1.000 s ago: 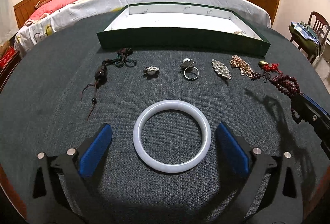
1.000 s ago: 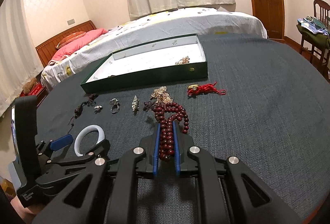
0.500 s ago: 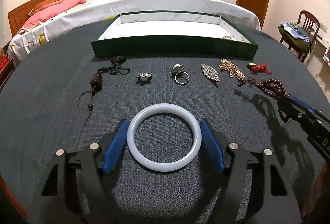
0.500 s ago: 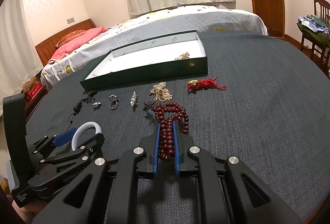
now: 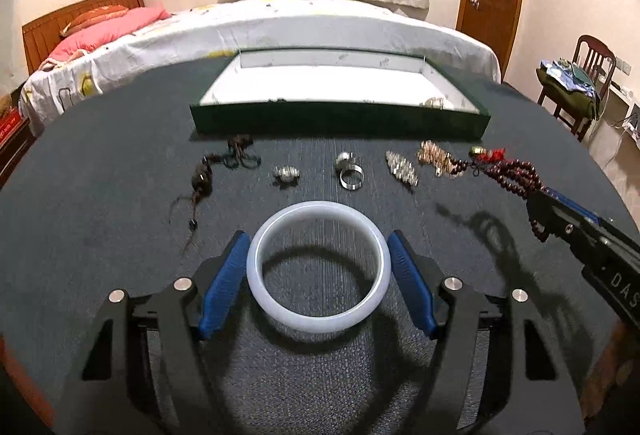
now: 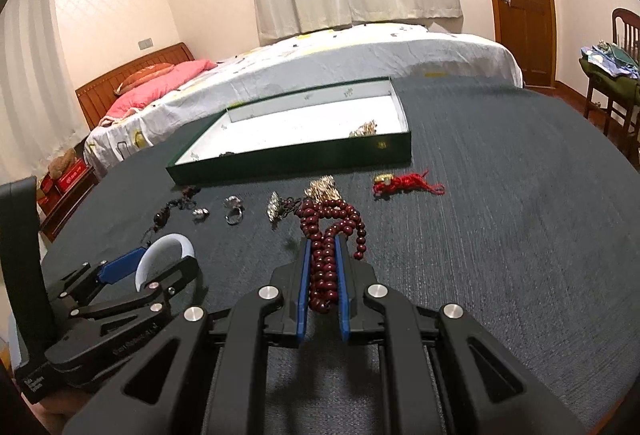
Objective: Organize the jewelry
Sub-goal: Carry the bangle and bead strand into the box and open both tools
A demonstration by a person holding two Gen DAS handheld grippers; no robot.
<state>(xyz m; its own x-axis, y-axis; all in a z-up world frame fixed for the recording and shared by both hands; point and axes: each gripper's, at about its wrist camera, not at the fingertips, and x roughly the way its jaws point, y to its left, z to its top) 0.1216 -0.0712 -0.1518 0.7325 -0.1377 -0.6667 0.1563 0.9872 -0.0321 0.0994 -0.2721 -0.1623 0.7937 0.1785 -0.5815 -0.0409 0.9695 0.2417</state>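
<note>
Left claw (image 5: 318, 267) pads clamp white bangle (image 5: 318, 319) between them.

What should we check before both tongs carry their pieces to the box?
1. Left tongs closed on the white bangle: ok, blue pads against both sides.
2. Bangle off the table: ok, its shadow lies apart beneath it.
3. Right tongs closed on the red bead string: ok, beads pinched between the pads.
4. Whole bead string off the table: cannot tell, the far loop may rest on the cloth.
5. Room in the green box: ok, the white floor is mostly bare, one gold piece near the right end.
6. Beads free of neighbouring pieces: cannot tell, the loop lies close to the gold cluster.
</note>
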